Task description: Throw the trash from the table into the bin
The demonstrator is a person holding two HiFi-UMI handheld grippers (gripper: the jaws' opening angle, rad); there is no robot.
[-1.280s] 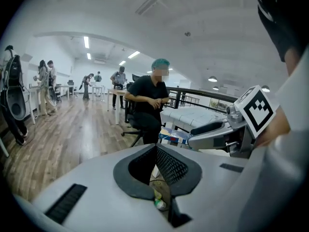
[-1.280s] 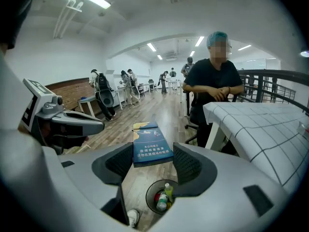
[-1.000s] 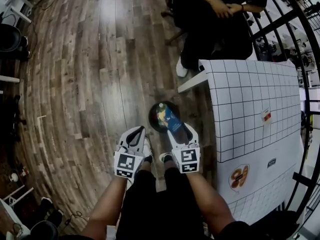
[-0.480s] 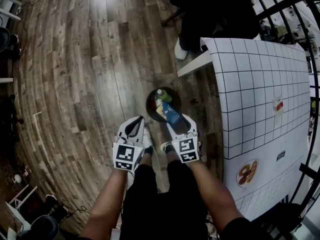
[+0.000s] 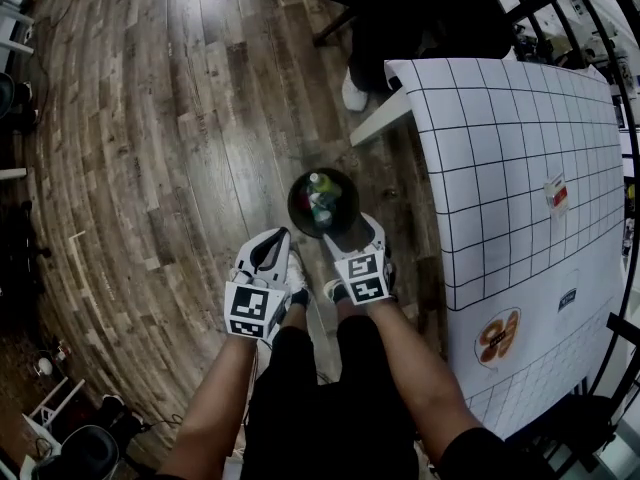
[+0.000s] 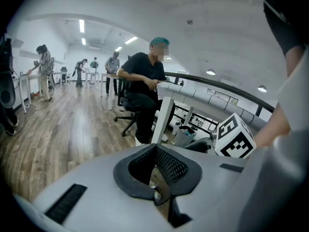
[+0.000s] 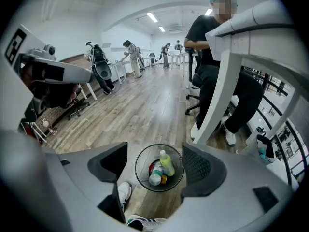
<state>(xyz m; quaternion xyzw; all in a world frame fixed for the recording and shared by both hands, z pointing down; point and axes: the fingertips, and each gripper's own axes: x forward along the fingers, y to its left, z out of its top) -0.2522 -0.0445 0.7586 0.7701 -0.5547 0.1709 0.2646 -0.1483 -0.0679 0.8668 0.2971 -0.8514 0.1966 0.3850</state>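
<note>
Below, the bin [image 5: 297, 209] holds bottles [image 7: 166, 162]; right gripper [image 5: 352, 231] jaws just opened wide and empty, left gripper [image 5: 279, 239] jaws closed, empty.

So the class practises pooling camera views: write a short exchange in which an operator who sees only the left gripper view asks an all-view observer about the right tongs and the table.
Operator: Are the right tongs holding anything?
Observer: No. The right tongs have just been opening, and nothing is between them.
Operator: Is any trash left on the table top?
Observer: Yes. A red-and-white packet lies on the table.
</note>
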